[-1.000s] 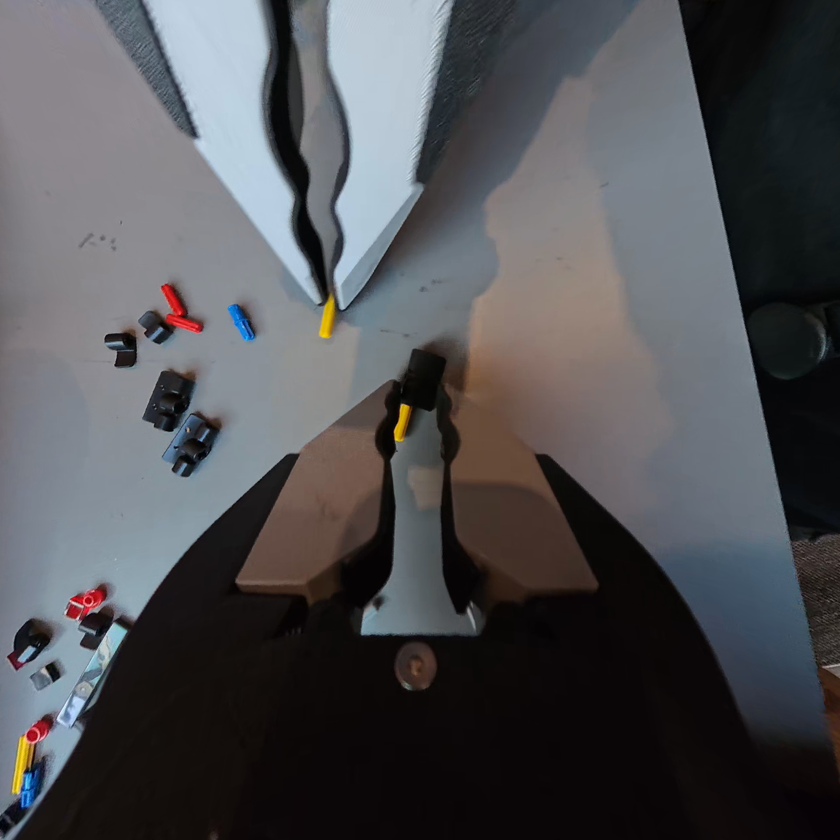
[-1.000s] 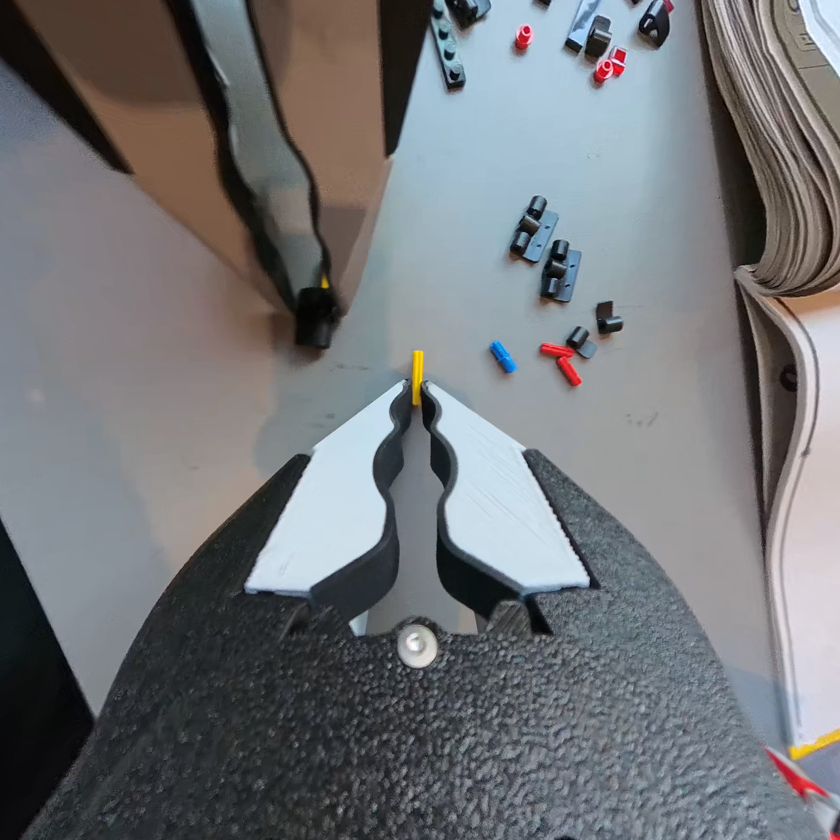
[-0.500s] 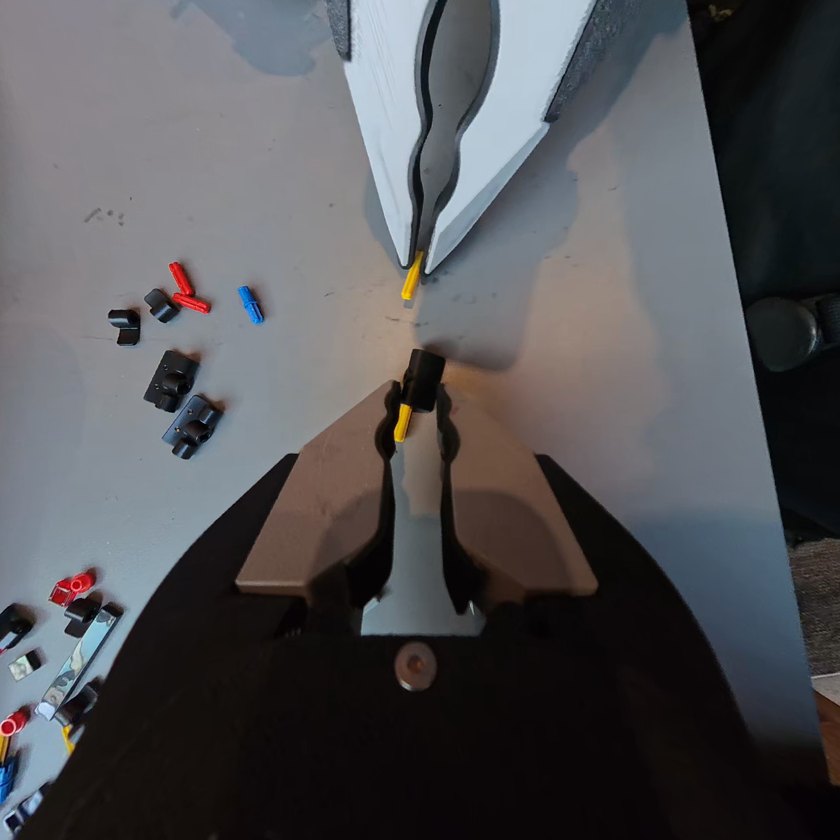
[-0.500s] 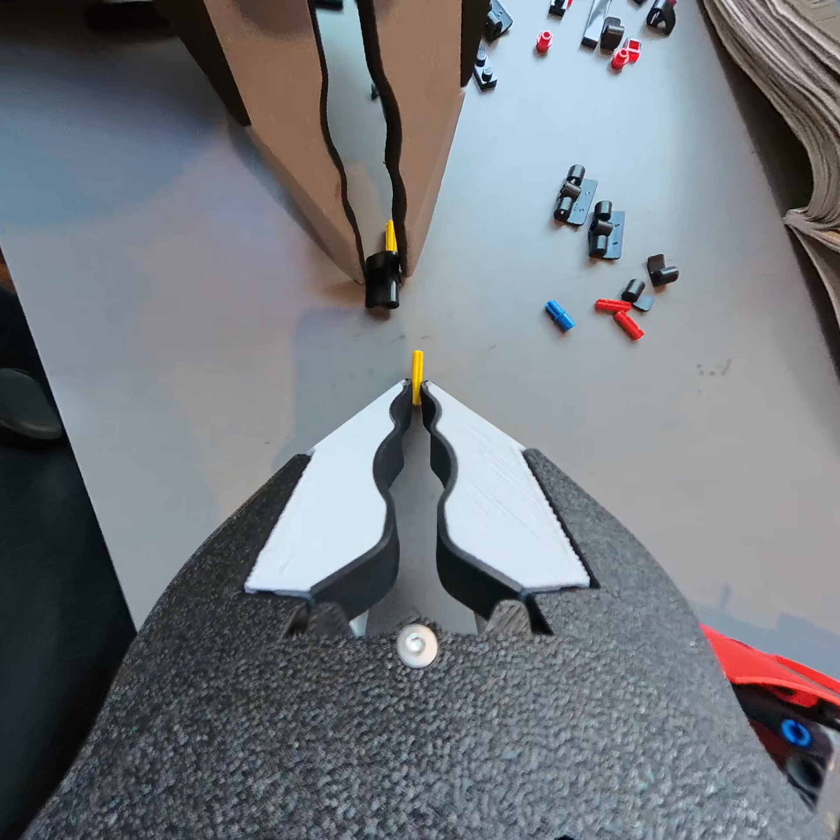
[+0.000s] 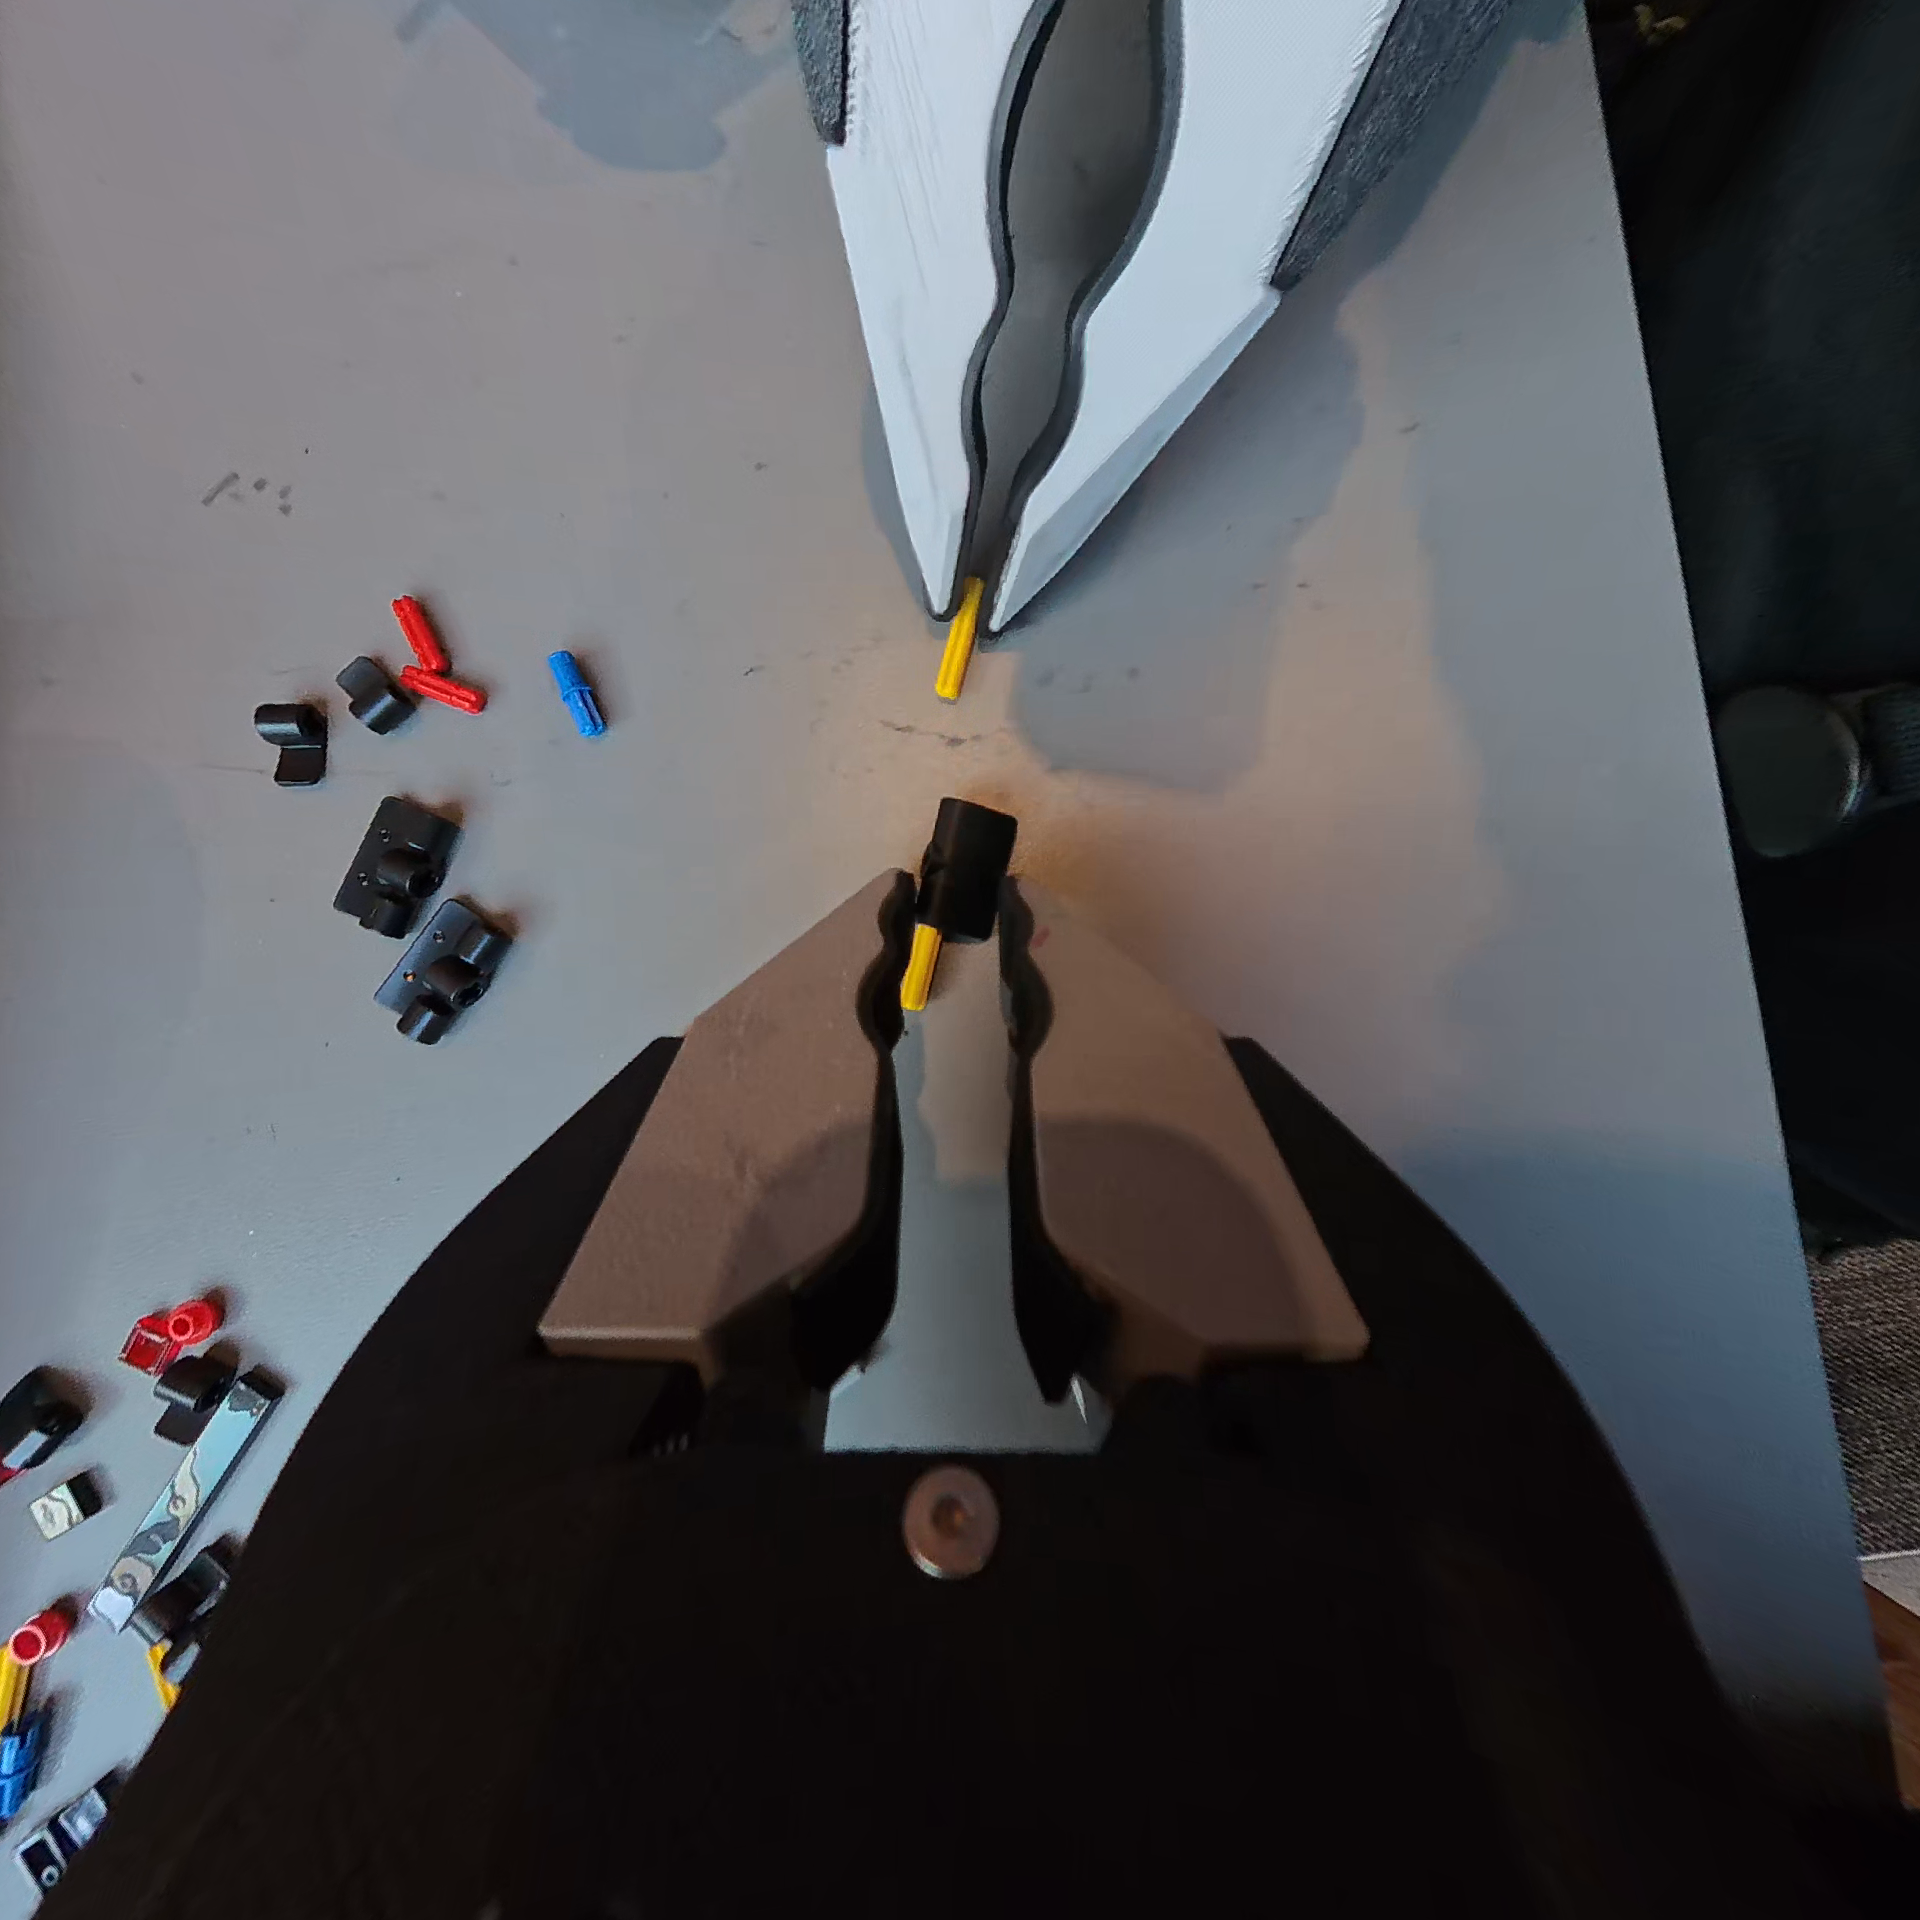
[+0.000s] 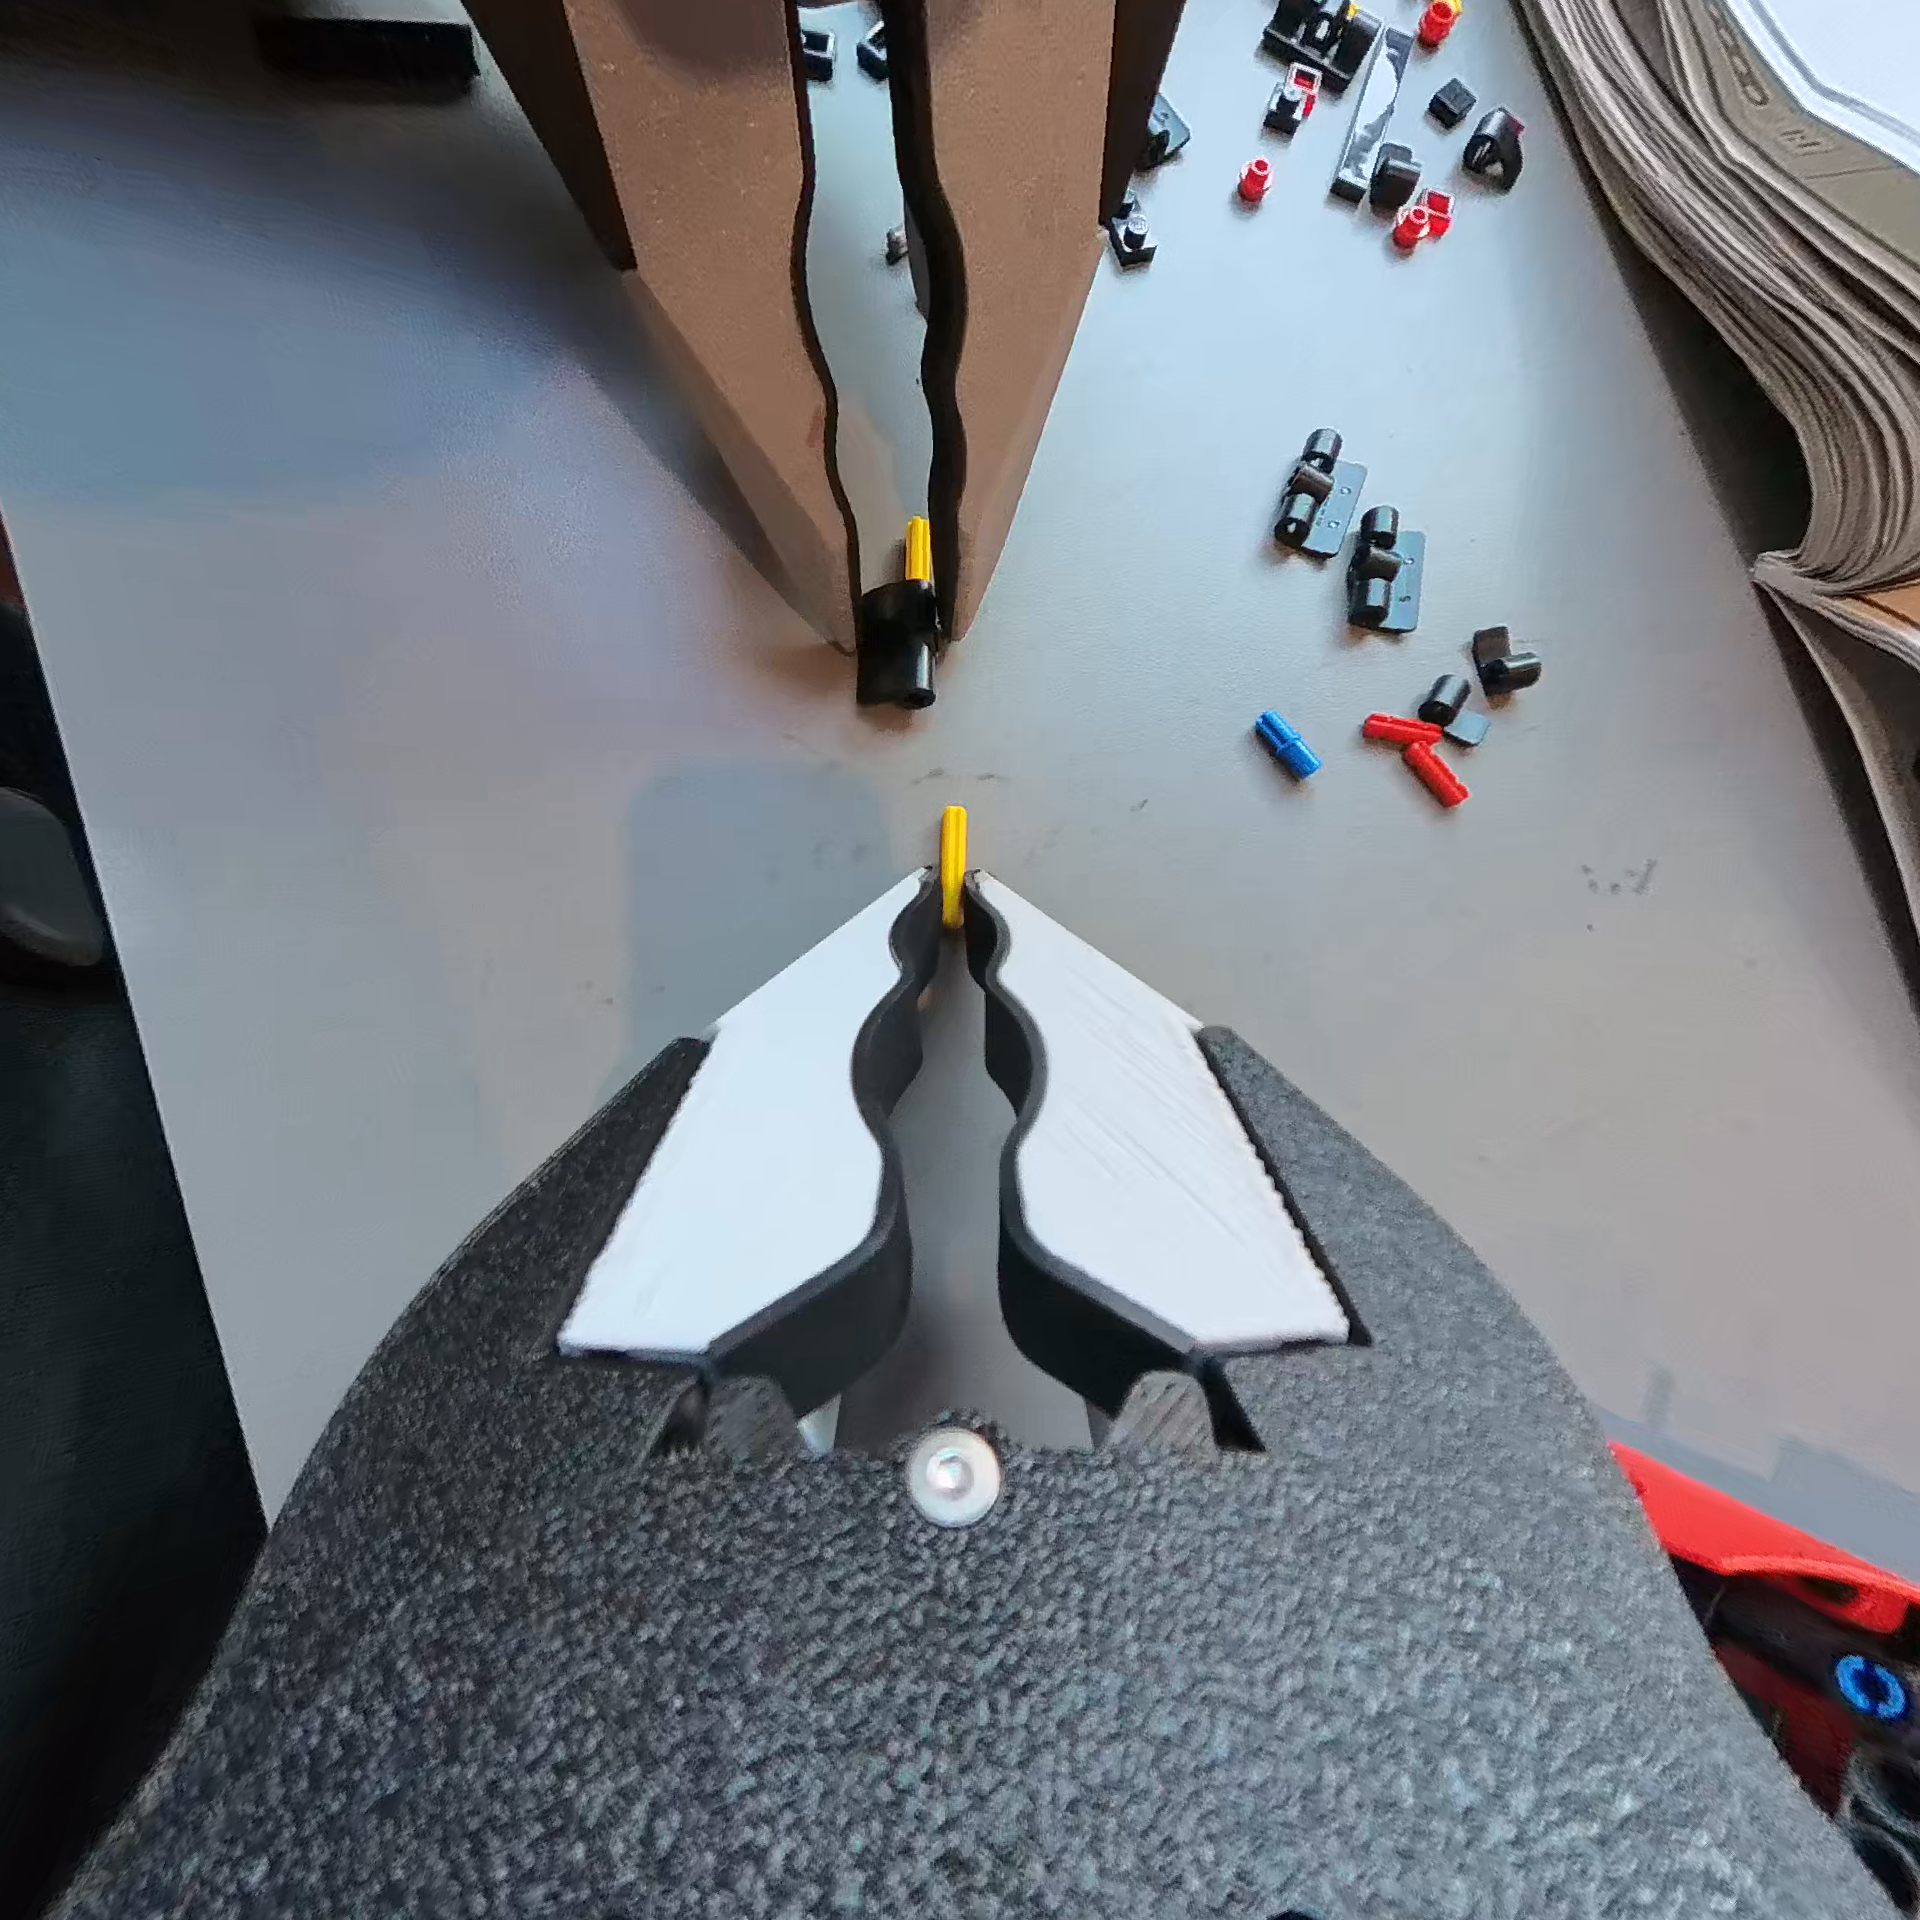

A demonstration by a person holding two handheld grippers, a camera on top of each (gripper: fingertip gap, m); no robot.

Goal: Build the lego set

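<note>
My left gripper (image 5: 951,899), with brown fingers, is shut on a black connector (image 5: 968,869) that has a yellow pin (image 5: 918,966) sticking out of its rear. It also shows in the right wrist view (image 6: 899,634), tips pointing at me. My right gripper (image 6: 948,883), with white fingers, is shut on a second yellow pin (image 6: 952,852) whose free end points at the connector (image 6: 896,644). In the left wrist view the right gripper (image 5: 971,613) holds that pin (image 5: 958,655) a short gap from the connector's open end. Both hover above the grey table (image 5: 623,312).
Loose pieces lie at the left of the left wrist view: two red pins (image 5: 436,665), a blue pin (image 5: 577,694), small black clips (image 5: 291,727), two black hinge plates (image 5: 416,904), and a mixed pile (image 5: 125,1455). The table edge (image 5: 1662,727) runs down the right. A stack of booklets (image 6: 1787,260) lies beside it. Left tips to right tips: about 5 cm.
The two grippers have drawn a little apart and turned tip to tip, so the pin now lines up with the connector's open end. Both grips are unchanged.
</note>
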